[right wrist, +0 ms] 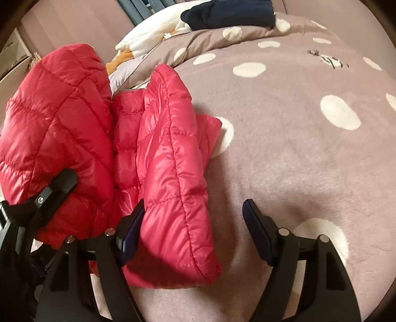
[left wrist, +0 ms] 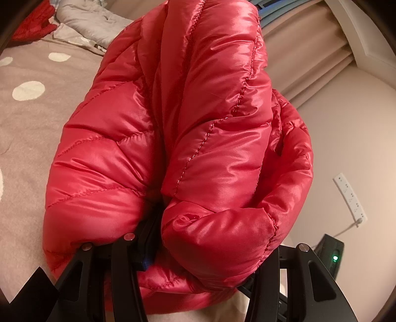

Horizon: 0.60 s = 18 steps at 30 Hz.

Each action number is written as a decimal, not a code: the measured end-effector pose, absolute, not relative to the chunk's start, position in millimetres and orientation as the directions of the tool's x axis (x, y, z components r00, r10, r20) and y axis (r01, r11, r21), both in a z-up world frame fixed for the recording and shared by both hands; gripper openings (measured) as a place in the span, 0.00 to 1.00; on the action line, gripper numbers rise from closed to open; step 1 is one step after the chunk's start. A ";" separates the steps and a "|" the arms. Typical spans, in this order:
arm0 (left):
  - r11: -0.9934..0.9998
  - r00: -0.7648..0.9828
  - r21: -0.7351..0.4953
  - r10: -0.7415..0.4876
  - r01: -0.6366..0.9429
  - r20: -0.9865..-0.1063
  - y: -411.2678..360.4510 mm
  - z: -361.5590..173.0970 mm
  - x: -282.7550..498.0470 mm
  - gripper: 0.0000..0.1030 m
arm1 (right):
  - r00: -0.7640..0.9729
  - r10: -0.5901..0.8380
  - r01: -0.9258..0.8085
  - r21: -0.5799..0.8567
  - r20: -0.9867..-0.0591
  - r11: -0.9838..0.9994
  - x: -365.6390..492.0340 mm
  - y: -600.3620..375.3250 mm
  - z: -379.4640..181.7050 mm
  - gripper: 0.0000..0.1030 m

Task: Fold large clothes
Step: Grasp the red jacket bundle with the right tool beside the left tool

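Note:
A shiny red quilted puffer jacket (left wrist: pixel 198 138) fills the left wrist view, bunched into a thick roll. My left gripper (left wrist: pixel 210 237) is shut on this bundle; its left finger (left wrist: pixel 146 242) presses into a crease and the right finger is hidden behind the fabric. In the right wrist view the jacket (right wrist: pixel 168 158) rests partly on the bed, and one finger (right wrist: pixel 59 183) of the left gripper clamps the raised bundle at the left. My right gripper (right wrist: pixel 193 210) stands open. A jacket flap lies against its left pad (right wrist: pixel 131 230), while the right pad (right wrist: pixel 257 232) is bare.
The bed has a taupe cover with white dots (right wrist: pixel 297 148). A dark navy garment (right wrist: pixel 227 14) and white bedding (right wrist: pixel 153 34) lie at its far end. Grey and red clothes (left wrist: pixel 81 22) are piled at the back. A power strip (left wrist: pixel 349 195) and a black device (left wrist: pixel 331 257) are at the right.

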<state>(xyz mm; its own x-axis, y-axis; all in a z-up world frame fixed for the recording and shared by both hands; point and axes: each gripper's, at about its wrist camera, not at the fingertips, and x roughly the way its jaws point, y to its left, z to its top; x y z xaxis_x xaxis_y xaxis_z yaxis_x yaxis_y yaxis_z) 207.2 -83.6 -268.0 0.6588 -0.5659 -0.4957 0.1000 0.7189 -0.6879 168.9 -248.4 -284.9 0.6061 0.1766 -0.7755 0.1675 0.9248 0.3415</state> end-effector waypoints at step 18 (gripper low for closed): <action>0.760 0.560 -0.599 -0.620 0.253 -0.550 -118.9 -247.8 202.9 0.83 | 0.740 0.189 0.152 0.434 -0.646 0.888 132.5 -292.6 -220.5 0.81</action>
<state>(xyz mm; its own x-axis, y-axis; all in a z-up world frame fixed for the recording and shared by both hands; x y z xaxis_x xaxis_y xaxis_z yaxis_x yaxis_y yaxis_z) 202.9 -118.9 -247.8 0.5598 -0.6199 -0.5499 0.2529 0.7597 -0.5990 132.5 -292.6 -220.5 0.7397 0.1891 -0.6459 0.1520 0.8879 0.4341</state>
